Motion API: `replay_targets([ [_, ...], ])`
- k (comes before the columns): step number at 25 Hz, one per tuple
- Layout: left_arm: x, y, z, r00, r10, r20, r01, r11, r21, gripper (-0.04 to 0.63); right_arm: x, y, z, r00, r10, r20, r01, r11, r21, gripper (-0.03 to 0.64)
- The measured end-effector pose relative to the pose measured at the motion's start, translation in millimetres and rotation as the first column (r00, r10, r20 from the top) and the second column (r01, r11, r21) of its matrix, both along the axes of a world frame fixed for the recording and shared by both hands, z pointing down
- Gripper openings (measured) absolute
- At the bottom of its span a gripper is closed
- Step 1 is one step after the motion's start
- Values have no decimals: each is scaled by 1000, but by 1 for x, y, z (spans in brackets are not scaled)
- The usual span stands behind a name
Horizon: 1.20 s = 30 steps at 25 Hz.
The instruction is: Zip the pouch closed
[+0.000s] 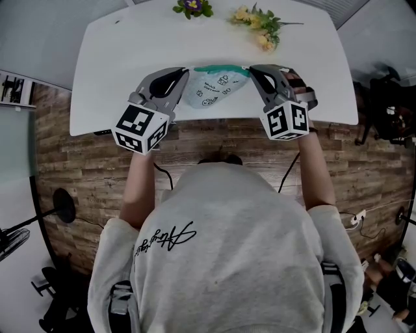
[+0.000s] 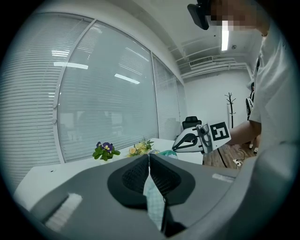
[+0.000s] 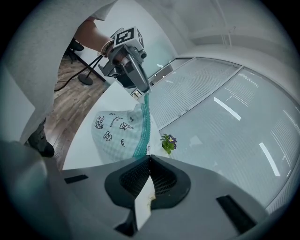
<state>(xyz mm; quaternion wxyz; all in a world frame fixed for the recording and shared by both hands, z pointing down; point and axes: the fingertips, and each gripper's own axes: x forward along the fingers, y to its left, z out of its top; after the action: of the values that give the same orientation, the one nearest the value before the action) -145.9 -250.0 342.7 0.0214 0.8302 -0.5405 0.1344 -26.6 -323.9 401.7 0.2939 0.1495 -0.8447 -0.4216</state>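
Both ends of the pouch [image 1: 214, 88] are being pinched over the table [image 1: 123, 45] — checked cloth by the left gripper [image 1: 184, 75], a white tab [image 3: 143, 201], possibly the zip pull, by the right gripper [image 1: 255, 71]. Limp, light fabric is being judged easiest gripped at the zip's ends.

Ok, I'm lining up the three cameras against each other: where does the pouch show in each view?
Head view: top centre, the pouch spans between the left tongs and the right tongs.
Left gripper view: bottom centre, a strip of its checked fabric pinched in the shut left tongs.
Right gripper view: left of centre, teal zip edge running up to the left tongs.
Shared landmark: the purple flowers.
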Motion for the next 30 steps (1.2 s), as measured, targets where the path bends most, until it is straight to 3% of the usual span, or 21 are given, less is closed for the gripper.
replay_targets([
  [30, -8, 14, -6, 1000, -29, -6, 29, 1000, 3, 8, 20, 0, -13, 999, 30, 40, -30, 1000, 5, 3],
])
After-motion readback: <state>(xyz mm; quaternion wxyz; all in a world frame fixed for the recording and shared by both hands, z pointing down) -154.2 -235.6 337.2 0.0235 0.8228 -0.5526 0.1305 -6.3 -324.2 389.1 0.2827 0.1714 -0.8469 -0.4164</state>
